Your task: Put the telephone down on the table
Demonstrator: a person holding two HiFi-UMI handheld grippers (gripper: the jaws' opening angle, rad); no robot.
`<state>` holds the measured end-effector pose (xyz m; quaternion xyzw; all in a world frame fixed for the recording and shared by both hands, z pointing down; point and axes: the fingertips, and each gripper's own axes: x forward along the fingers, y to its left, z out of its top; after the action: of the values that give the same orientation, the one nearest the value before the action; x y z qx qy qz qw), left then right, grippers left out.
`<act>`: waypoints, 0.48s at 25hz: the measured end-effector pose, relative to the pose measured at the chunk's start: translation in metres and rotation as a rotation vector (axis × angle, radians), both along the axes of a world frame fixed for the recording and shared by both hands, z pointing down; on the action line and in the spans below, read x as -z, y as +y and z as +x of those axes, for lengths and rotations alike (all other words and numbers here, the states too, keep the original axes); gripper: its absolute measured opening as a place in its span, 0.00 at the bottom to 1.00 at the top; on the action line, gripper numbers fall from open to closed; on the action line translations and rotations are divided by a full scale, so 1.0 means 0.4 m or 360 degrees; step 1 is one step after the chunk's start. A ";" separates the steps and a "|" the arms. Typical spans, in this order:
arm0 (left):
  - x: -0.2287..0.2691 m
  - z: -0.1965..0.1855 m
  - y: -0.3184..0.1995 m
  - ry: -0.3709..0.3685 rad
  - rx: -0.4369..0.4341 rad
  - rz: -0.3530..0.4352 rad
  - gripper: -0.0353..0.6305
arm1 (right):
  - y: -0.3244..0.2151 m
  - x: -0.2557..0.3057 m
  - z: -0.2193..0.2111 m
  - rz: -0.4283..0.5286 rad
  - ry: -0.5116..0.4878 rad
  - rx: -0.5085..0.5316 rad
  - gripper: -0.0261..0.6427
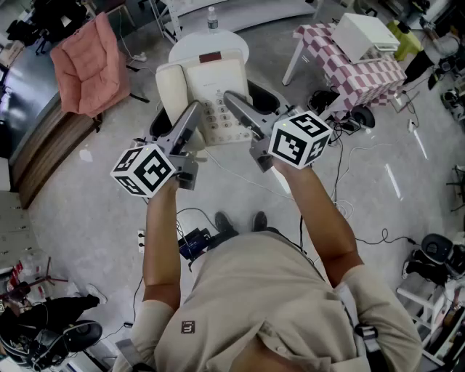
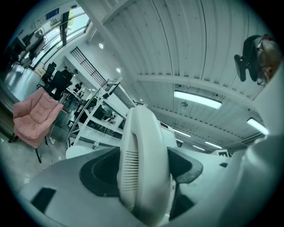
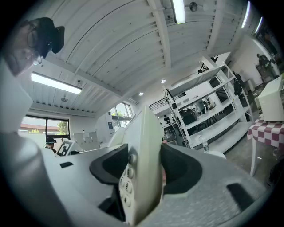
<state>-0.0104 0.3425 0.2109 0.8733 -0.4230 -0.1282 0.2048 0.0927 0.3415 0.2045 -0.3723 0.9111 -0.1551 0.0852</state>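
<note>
A cream-white desk telephone (image 1: 214, 98) hangs in the air between both grippers, above the floor and just in front of a round white table (image 1: 192, 47). My left gripper (image 1: 174, 120) is shut on the side that carries the handset (image 2: 144, 164), whose slotted end sits between the dark pads (image 2: 100, 170). The right gripper (image 1: 251, 98) is shut on the opposite edge of the telephone (image 3: 146, 164), with the keypad buttons (image 3: 125, 182) showing beside its left pad. Both grippers point level, away from the person.
A water bottle (image 1: 212, 18) stands at the round table's far edge. A pink armchair (image 1: 87, 62) is at the left; a checkered table (image 1: 356, 69) with a white box (image 1: 367, 35) is at the right. Cables and gear lie on the grey floor (image 1: 392, 182).
</note>
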 end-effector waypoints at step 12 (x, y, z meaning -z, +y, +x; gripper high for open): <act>-0.013 -0.018 0.008 -0.0023 -0.0013 0.0008 0.53 | 0.009 -0.017 -0.019 -0.0009 0.0001 -0.0005 0.35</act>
<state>-0.0175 0.3455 0.2161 0.8764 -0.4206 -0.1222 0.2001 0.0851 0.3452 0.2115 -0.3739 0.9101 -0.1576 0.0841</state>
